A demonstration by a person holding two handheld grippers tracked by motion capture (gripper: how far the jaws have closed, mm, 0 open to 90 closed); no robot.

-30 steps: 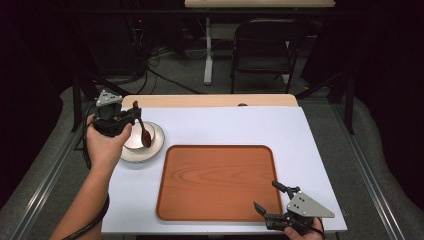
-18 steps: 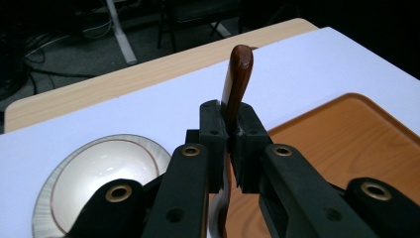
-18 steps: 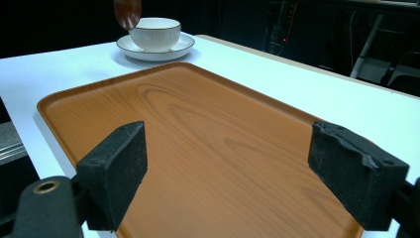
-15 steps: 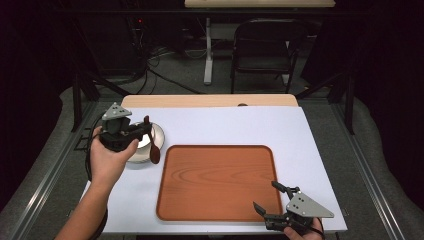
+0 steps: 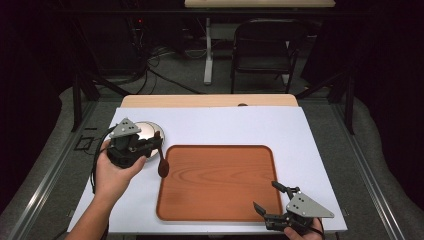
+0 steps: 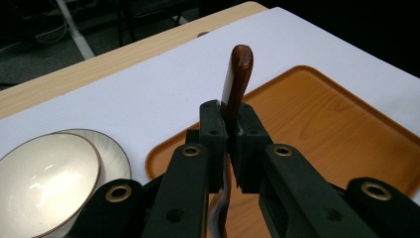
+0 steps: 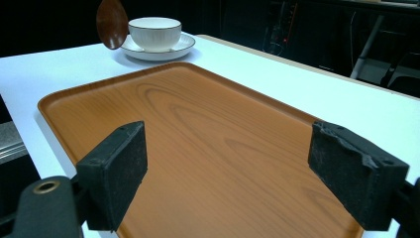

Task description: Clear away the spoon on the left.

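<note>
Left hand-held gripper pinches brown spoon by its handle, bowl end hanging over tray edge (just beside cup and saucer). Right hand-held gripper spread wide, at worktop's near corner.

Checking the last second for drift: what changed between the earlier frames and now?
The left gripper, shut on the brown wooden spoon, lifted it out of the white bowl and carried it toward the person and the wooden tray; the spoon's bowl now hangs over the tray's left rim. Unchanged: the right gripper, open at the tray's near right corner, plus the bowl, its saucer and the tray.
</note>
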